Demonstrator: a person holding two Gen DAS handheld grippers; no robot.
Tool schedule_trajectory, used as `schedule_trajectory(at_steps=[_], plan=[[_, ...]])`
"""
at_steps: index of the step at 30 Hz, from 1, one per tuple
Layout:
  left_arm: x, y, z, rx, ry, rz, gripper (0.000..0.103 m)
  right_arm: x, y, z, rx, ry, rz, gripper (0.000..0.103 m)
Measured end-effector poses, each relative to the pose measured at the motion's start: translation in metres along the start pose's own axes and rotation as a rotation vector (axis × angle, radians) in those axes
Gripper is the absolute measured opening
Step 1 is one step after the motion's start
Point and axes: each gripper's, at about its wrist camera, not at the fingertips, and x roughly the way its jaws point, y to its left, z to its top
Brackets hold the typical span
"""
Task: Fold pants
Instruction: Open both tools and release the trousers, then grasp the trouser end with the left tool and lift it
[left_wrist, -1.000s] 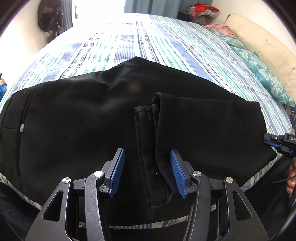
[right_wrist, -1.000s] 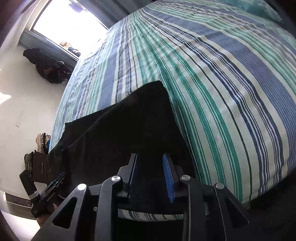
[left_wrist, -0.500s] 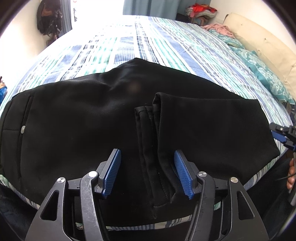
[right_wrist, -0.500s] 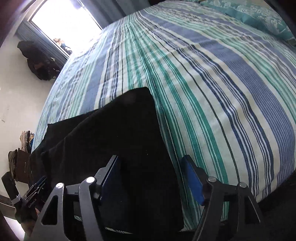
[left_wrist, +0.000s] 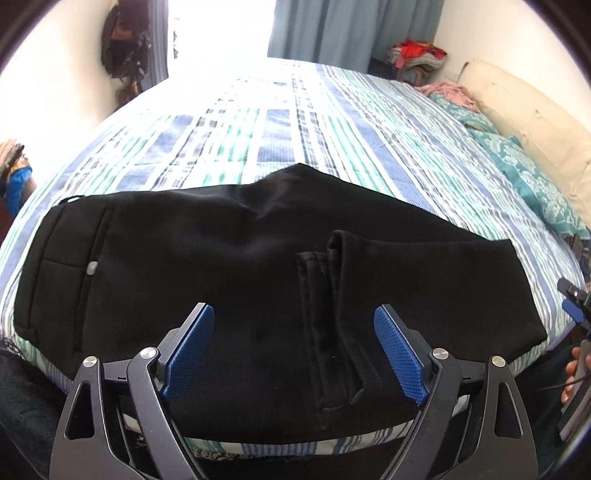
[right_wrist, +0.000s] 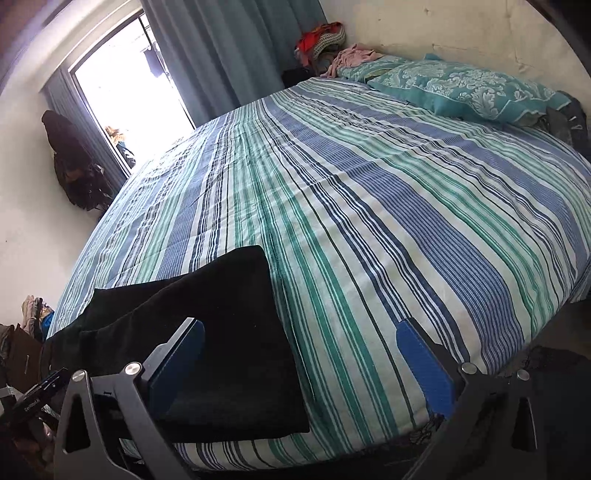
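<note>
Black pants (left_wrist: 229, 280) lie folded along the near edge of the striped bed (left_wrist: 295, 129). The leg cuffs (left_wrist: 332, 332) are laid back over the middle, with the waistband and pocket at the left. My left gripper (left_wrist: 293, 350) is open and empty, raised just above the pants with the cuffs between its blue pads. My right gripper (right_wrist: 301, 363) is open and empty, above the right end of the pants (right_wrist: 229, 332) and the bare sheet (right_wrist: 369, 221). It also shows at the right edge of the left wrist view (left_wrist: 572, 314).
Teal pillows (right_wrist: 461, 88) and a cream headboard (left_wrist: 524, 110) lie on the right side. Piles of clothes (right_wrist: 325, 40) sit at the far corner by the curtain. Dark bags (right_wrist: 74, 166) hang on the wall at the left. A bright window (right_wrist: 129, 96) is behind.
Both grippers have opened wide and pulled back and up from the pants. The right gripper let go of the pants' edge. The pants lie still.
</note>
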Motion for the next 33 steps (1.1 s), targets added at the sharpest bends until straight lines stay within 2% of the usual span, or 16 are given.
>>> schedule_trajectory(at_steps=[6,8,10,12,18,21,26,29,31,33], plan=[[0.011,0.037,0.005,-0.158,0.035,0.066,0.091,0.008,0.014,-0.001,-0.066,0.01,-0.044,0.103],[0.012,0.042,0.002,-0.18,0.039,0.095,0.091,0.01,0.019,-0.002,-0.097,0.009,-0.095,0.103],[0.013,0.045,0.0,-0.187,0.045,0.124,0.091,0.012,0.022,-0.004,-0.13,0.006,-0.149,0.103],[0.015,0.046,-0.001,-0.18,0.048,0.148,0.091,0.012,0.023,-0.004,-0.141,-0.003,-0.168,0.103],[0.016,0.039,-0.003,-0.107,0.059,0.208,0.091,0.006,0.021,-0.001,-0.152,-0.027,-0.174,0.103],[0.011,0.049,-0.001,-0.139,0.058,0.199,0.091,0.009,0.02,-0.001,-0.149,-0.005,-0.168,0.103],[-0.004,0.098,0.013,-0.281,0.056,0.176,0.091,0.013,0.025,-0.003,-0.165,0.015,-0.151,0.103],[-0.02,0.15,0.035,-0.349,0.007,0.207,0.091,0.013,0.031,-0.003,-0.18,0.012,-0.139,0.103],[-0.024,0.192,0.05,-0.389,0.019,0.234,0.092,0.013,0.033,-0.004,-0.189,0.014,-0.13,0.103],[-0.017,0.228,0.055,-0.424,0.068,0.157,0.092,0.014,0.036,-0.004,-0.199,0.014,-0.128,0.103]])
